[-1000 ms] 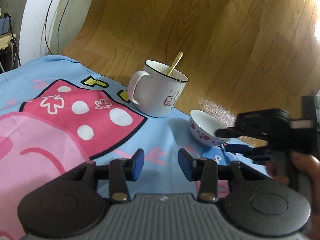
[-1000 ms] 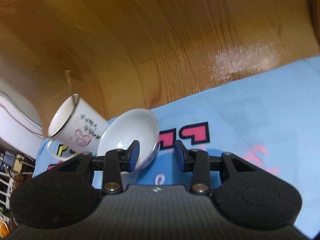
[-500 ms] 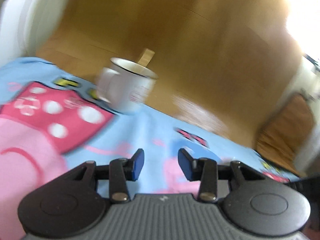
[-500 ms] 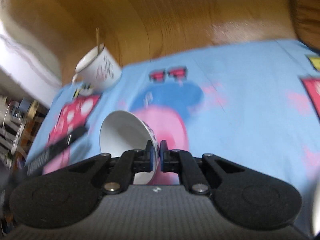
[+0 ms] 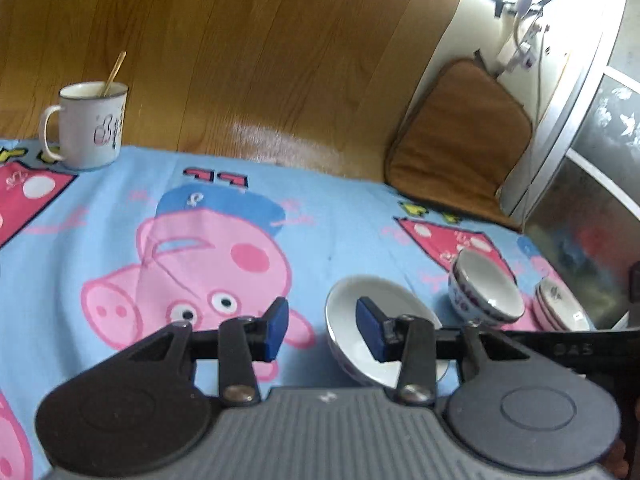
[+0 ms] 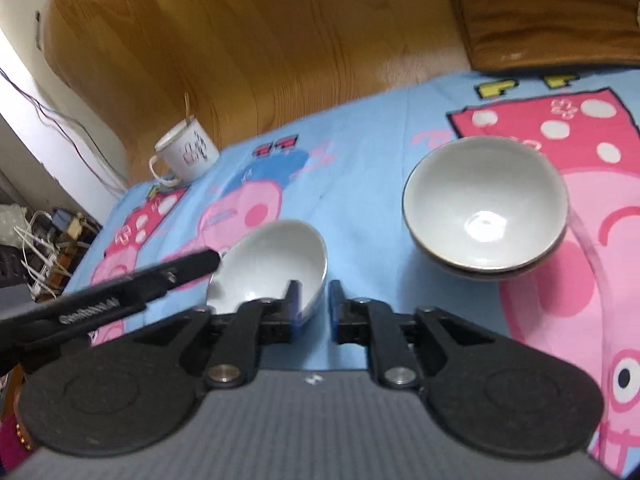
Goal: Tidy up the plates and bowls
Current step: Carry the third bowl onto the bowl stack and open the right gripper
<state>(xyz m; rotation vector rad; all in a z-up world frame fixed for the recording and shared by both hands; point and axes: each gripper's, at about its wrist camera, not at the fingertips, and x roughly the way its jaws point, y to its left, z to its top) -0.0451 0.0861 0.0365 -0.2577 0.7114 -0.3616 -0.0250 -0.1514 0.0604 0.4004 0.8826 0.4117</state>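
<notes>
right gripper (image 6: 314, 304): jaws opening, part-way apart. rim of small white bowl (image 6: 272, 264) between them, left pad inside the bowl, right pad outside with a strip of cloth showing between pad and wall. no grip on it. bowl tilted, resting on the blue cartoon cloth (image 6: 360, 168).

left gripper (image 5: 322, 328): part open, nothing between the pads, only cloth behind. seen in the right wrist view as a black finger reaching to the small bowl's left rim; contact not determinable.

stacked bowls (image 6: 484, 208): nested, upright, on the cloth to the right of the small bowl, apart from it.

white mug (image 5: 94, 132): upright at the far left edge of the cloth, thin stick inside, well apart from the bowls.

brown cushion (image 5: 460, 128): on the wooden floor (image 5: 280, 60) beyond the cloth.
</notes>
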